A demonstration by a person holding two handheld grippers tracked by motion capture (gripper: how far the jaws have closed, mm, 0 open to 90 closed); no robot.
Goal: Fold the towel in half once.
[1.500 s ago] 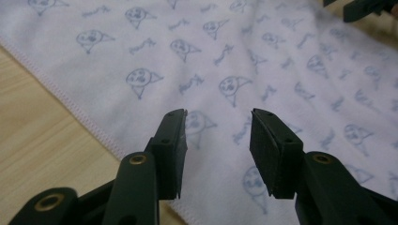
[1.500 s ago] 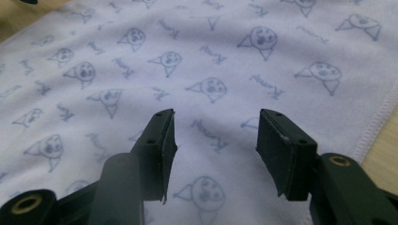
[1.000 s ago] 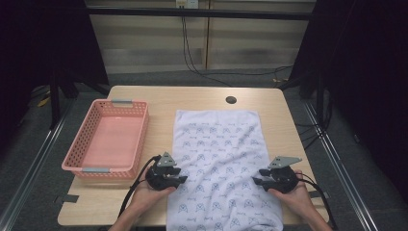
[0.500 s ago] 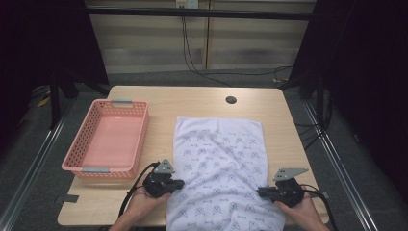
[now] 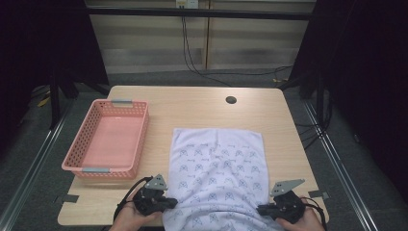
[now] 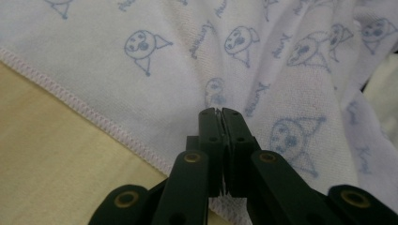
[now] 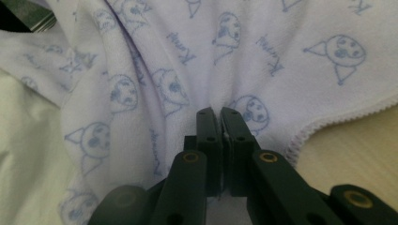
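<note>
Both grippers have been drawn back toward the table's near edge, the left gripper (image 5: 169,202) and right gripper (image 5: 262,210) each clamped onto the white blue-printed cloth towel (image 5: 219,163), now bunched.

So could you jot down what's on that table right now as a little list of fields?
surface: wooden table
cloth: white towel with a blue print, spread flat, its near end rumpled and hanging over the table's near edge
left gripper: shut on the towel's near left side
right gripper: shut on the towel's near right side
basket: pink, empty, to the left of the towel
hole: small and dark, near the table's far edge
</note>
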